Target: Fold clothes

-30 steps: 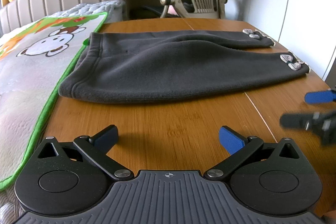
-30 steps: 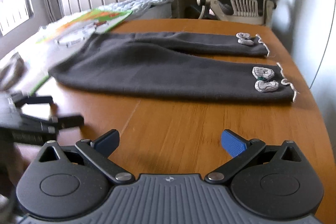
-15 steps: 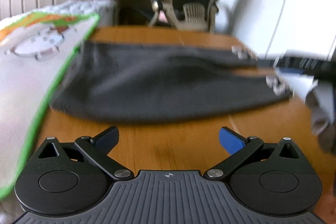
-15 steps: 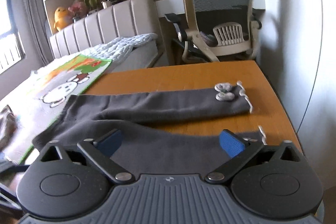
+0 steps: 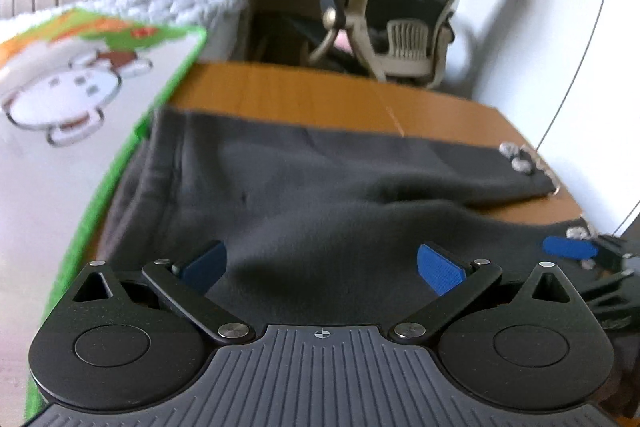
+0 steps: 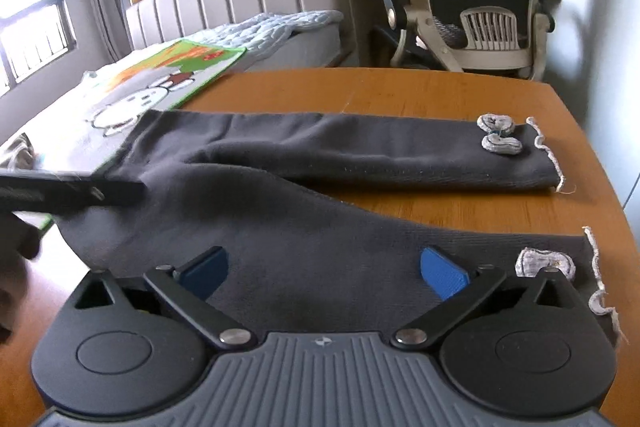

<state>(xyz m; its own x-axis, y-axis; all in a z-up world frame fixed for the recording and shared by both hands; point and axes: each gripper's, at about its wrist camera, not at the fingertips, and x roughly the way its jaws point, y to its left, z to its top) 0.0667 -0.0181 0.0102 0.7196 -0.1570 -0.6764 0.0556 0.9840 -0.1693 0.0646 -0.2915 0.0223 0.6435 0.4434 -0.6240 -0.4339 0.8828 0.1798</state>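
Dark grey trousers [image 5: 320, 187] lie flat on the wooden table [image 5: 300, 87], waistband to the left, two legs running right. Each cuff carries grey bows [image 6: 498, 135] and a white frilled edge. My left gripper [image 5: 320, 263] hovers open over the waist end, nothing between its blue pads. My right gripper [image 6: 324, 267] hangs over the near leg [image 6: 320, 227] beside its cuff; its jaws are opening and the cloth lies below them, not pinched. The right gripper's blue pad [image 5: 568, 249] shows at the right edge of the left wrist view.
A bed with a cartoon blanket [image 5: 60, 99] butts against the table's left side. An office chair [image 6: 480, 7] stands behind the far edge. A white wall runs close along the right. The table's rounded right edge [image 6: 600, 167] lies just past the cuffs.
Both grippers have moved forward from the bare table front to above the trousers. The trousers have not shifted. Both stay open.
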